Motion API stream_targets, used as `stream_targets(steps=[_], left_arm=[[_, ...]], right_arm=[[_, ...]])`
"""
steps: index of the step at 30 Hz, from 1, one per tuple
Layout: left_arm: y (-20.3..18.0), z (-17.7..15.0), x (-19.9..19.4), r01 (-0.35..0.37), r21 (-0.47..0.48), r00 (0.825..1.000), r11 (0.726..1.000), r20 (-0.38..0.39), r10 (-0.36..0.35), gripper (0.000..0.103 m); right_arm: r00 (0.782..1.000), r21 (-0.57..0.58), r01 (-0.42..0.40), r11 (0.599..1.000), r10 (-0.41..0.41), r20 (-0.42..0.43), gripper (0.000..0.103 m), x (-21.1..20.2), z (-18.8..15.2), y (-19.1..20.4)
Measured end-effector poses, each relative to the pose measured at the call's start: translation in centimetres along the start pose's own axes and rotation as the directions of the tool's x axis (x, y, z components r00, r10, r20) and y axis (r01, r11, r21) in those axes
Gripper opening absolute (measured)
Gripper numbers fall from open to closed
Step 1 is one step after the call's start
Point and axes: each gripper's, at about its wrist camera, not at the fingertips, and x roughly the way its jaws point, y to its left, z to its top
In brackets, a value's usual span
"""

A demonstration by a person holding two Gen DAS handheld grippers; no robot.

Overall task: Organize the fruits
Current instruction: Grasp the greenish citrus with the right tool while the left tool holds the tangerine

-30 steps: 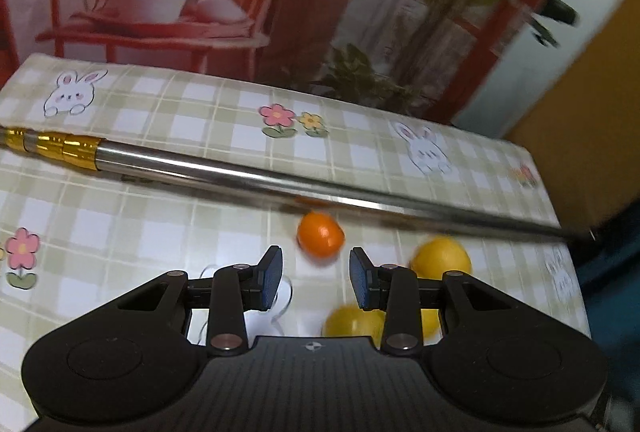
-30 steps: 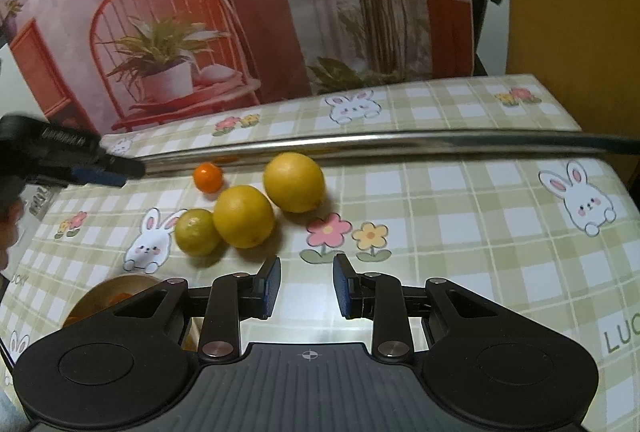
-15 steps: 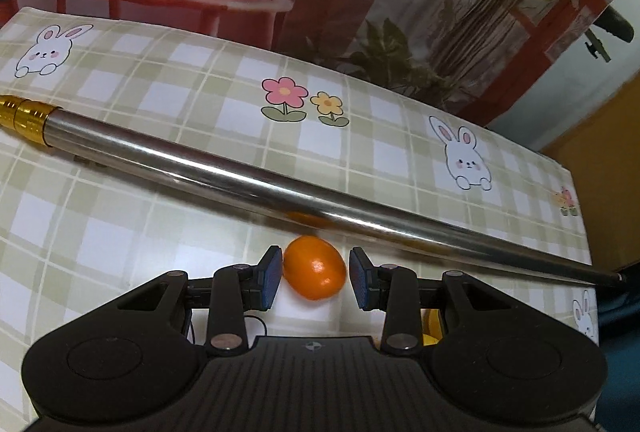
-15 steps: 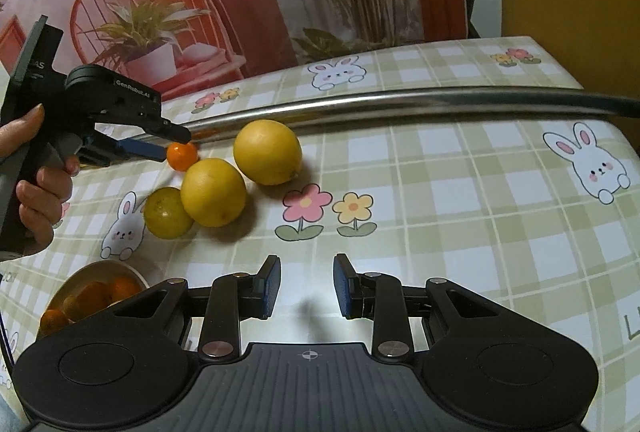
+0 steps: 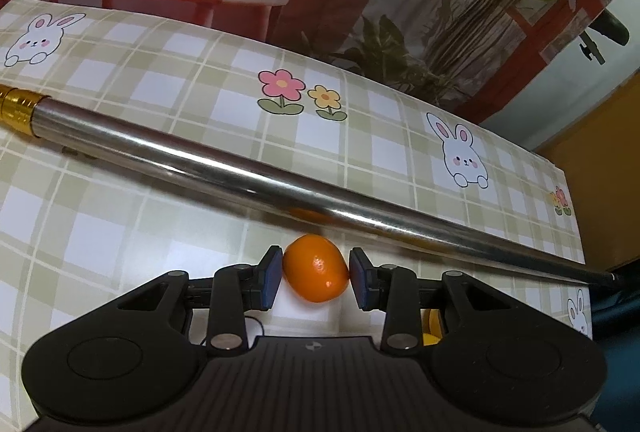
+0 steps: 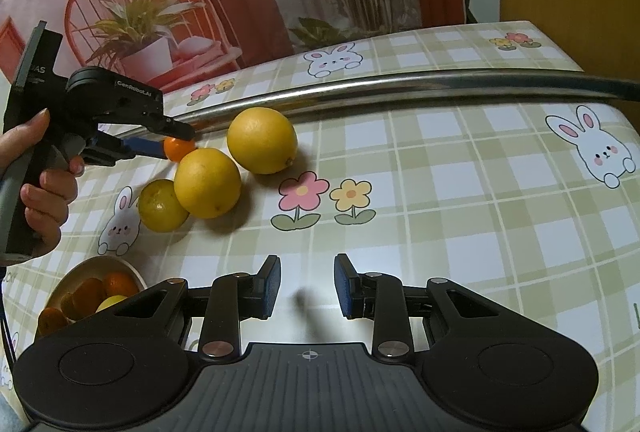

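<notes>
So the left gripper point(image 5: 315, 278) has moved in since a second ago, and the small round orange kumquat point(image 5: 315, 274) now sits between its blue pads, touching or nearly so, just in front of the long steel pole point(image 5: 248, 171); looks like the pick is starting. Right gripper point(image 6: 307, 286) hangs with jaws apart, holding nothing. Count: two big yellow lemons point(image 6: 262, 139), one smaller yellow-green one point(image 6: 162, 205), one cream bowl point(image 6: 68, 278) already holding several fruits.

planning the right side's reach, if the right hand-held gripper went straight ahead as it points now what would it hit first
Mostly bare tablecloth at first; the right hand-held gripper is open and empty. Farther along its line lies the metal pole. The large lemon sits left of that path, though depth is unclear.
</notes>
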Motion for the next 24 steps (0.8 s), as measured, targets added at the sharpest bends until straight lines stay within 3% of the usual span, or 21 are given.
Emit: stream_targets(steps=[14,24], left_arm=[[3.0,-2.2,-3.4,-0.013,0.054,1.000,0.998,0.025,0.012,0.038],[6.4,-5.5,-8.1,-0.010,0.096,0.996,0.995,0.092,0.001,0.038]], right_arm=[[1.000,-0.049,-0.018,0.999,0.018,-0.012,0.028,-0.1,0.2,1.8],[0.998,-0.200,-0.065,0.978,0.060,-0.028,0.029,0.4,1.8,6.2]])
